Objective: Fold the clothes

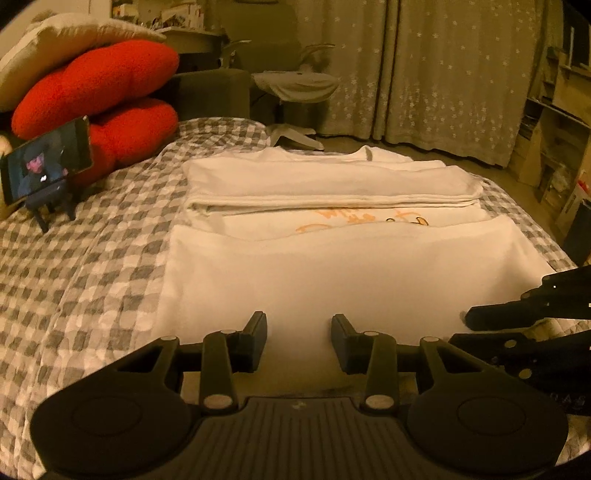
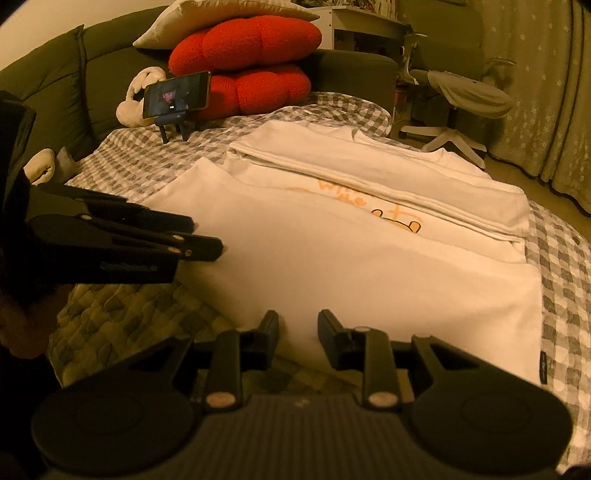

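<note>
Left wrist view: the left gripper (image 1: 299, 341) hovers over the near edge of a white T-shirt (image 1: 332, 273), its two fingers spread apart with nothing between them. The T-shirt lies flat on the checked bedspread (image 1: 92, 258), toward the bed's near edge, both long sides folded inward so that only a strip of orange print (image 1: 365, 223) shows between the flaps. The right gripper (image 1: 524, 314) enters from the right, its tips at the T-shirt's near right corner.

Right wrist view: the right gripper (image 2: 299, 341) likewise stands released, fingers parted above the T-shirt's (image 2: 369, 266) near hem and gripping nothing. The left gripper (image 2: 199, 243) reaches in from the left, its tips over the garment's near left corner. The bedspread (image 2: 561, 295) lies bare along the T-shirt's right side.

At the bed's far left corner, a phone (image 2: 177, 94) with a lit screen sits on a small stand (image 2: 173, 127), in front of two stacked red cushions (image 2: 251, 62) topped by a beige pillow (image 2: 221, 14). An office chair (image 2: 454, 85) stands beyond the bed's far edge, before star-patterned curtains (image 1: 424, 74).
</note>
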`<state>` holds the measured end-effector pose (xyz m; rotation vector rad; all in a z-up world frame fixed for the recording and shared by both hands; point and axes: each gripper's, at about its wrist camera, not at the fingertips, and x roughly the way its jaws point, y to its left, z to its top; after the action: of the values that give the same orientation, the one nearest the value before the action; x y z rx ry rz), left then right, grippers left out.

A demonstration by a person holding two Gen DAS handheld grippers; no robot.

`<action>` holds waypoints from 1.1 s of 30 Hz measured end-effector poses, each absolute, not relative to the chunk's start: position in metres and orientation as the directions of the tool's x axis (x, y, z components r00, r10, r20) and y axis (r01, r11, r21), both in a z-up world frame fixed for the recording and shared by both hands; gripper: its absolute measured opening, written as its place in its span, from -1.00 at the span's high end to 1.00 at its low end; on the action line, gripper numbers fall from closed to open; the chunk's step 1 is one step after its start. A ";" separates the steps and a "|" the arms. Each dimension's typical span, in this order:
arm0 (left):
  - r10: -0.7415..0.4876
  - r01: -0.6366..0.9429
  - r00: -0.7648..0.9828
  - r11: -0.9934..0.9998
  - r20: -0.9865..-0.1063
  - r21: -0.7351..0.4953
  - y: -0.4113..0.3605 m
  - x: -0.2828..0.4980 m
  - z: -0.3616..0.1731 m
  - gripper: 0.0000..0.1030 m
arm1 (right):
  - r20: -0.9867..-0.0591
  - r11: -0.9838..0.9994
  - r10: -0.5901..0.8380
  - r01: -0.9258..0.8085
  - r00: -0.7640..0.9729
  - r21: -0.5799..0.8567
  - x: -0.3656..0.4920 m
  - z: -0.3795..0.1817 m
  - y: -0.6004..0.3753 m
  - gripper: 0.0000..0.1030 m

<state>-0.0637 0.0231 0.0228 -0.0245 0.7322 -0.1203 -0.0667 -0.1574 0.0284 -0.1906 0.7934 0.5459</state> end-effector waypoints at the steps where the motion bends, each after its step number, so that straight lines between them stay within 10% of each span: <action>1: -0.120 0.095 0.734 0.993 -0.669 -0.073 0.025 -0.065 0.023 0.25 | -0.720 0.845 0.394 -0.533 0.572 0.039 -0.067 0.028 -0.157 0.48; 33: -0.078 0.017 0.688 0.996 -0.721 -0.092 0.051 -0.068 0.032 0.25 | -0.730 0.935 0.245 -0.356 0.638 0.003 -0.044 0.032 -0.203 0.40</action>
<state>-0.0677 0.0505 0.0324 -0.0799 0.8102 -0.0536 -0.0436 -0.2030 0.0316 -0.1463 0.8097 0.3440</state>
